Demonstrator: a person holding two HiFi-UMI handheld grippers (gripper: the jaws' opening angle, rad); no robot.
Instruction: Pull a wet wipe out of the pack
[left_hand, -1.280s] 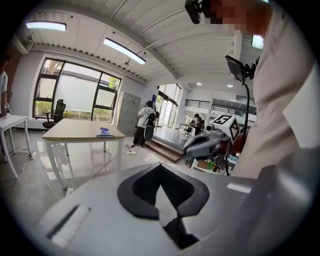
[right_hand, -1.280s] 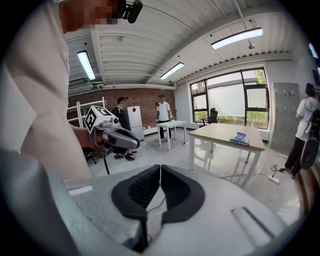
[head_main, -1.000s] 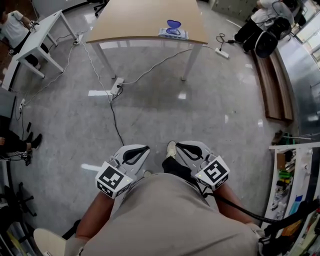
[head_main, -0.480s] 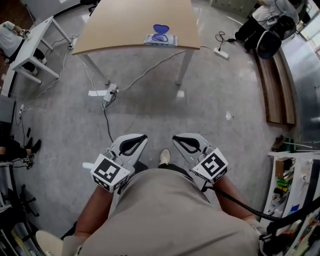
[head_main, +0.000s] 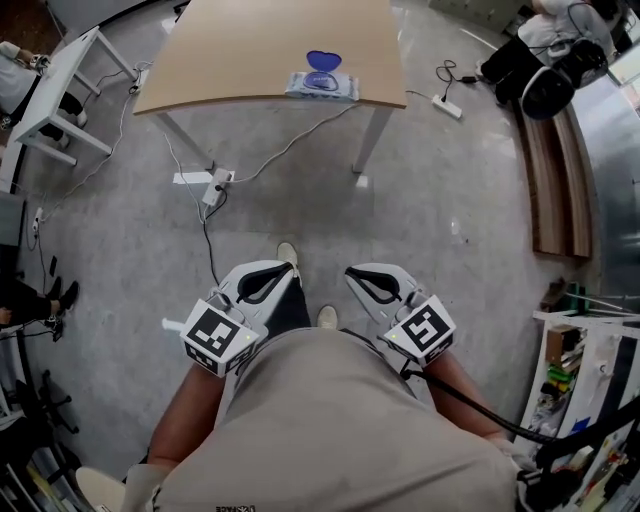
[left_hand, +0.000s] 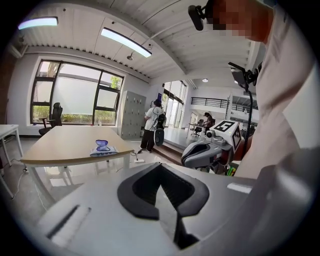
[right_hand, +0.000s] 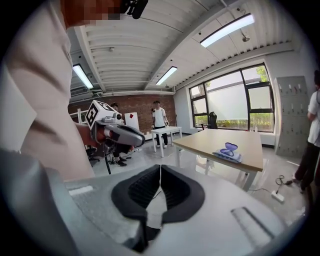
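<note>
Close against the person's body, the left claw (head_main: 272, 278) is clenched with its pads meeting at the tips and nothing between them, and the right claw (head_main: 368, 282) beside it is clenched and empty the same way. Beyond them lies a stretch of bare floor (head_main: 420, 200), and past that the surface (head_main: 250, 45), well apart from both claws. The pack (head_main: 321, 84) lies flat near the front edge of the surface, its blue lid (head_main: 324, 61) flipped up and standing open. Whether a wipe pokes out of the opening is too small to tell. The pack is probably light and soft-sided, so it would likely slide or lift when pulled on; one claw should press down on a flat end of it, away from the lid. The wipe itself will likely be thin, damp, limp and easily torn, so the other claw should pinch it low at the opening and draw straight up
</note>
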